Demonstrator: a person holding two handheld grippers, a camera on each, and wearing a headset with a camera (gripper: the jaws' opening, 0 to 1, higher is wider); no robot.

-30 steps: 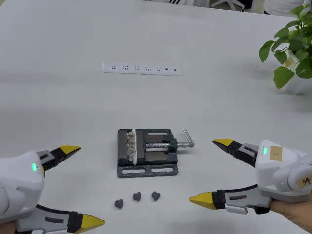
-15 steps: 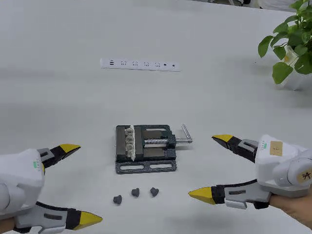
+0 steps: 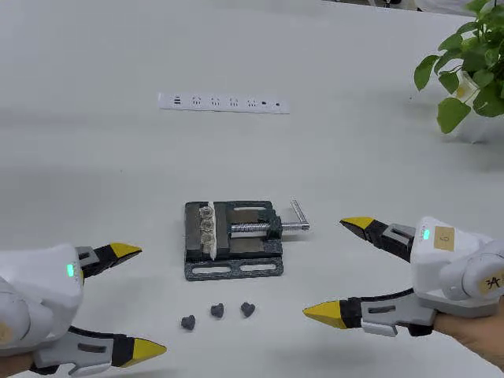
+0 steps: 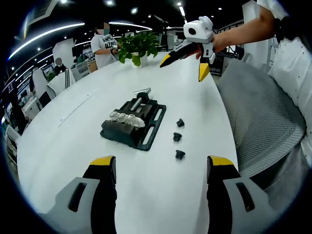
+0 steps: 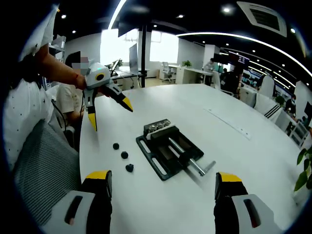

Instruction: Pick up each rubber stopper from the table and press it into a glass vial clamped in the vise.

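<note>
**Head view**
- Left gripper (image 3: 142, 299): you hold it low at the left edge, its yellow-tipped jaws spread wide with nothing between them.
- Right gripper (image 3: 332, 269): you hold it low at the right, its jaws likewise released and gaping.
- Vise (image 3: 232, 240): it rests on the white table (image 3: 354, 157) between your two grippers, with its screw handle pointing right.
- Vials (image 3: 206, 228): a short row stands clamped upright at the left end of the vise, mouths up.
- Stoppers (image 3: 217, 311): three small dark pieces lie in a line on the table just on your side of the vise, apart from one another and well apart from both grippers.
- Power strip (image 3: 223, 103): it is white and lies beyond the vise.
- Plant (image 3: 465, 63): it is leafy and stands at the far right corner.

**Left gripper view**
- Own jaws: they rise wide apart and hold nothing.
- Vise (image 4: 132, 119): it lies ahead, with the stoppers (image 4: 177, 137) strung out to its right.
- Right gripper (image 4: 184, 69): it hangs above the table's far side, jaws parted.

**Right gripper view**
- Own jaws: they are spread and hold nothing.
- Vise (image 5: 168, 148): it lies ahead, with the stoppers (image 5: 124, 155) to its left.
- Left gripper (image 5: 110, 115): it hovers beyond the stoppers, jaws parted.
</note>
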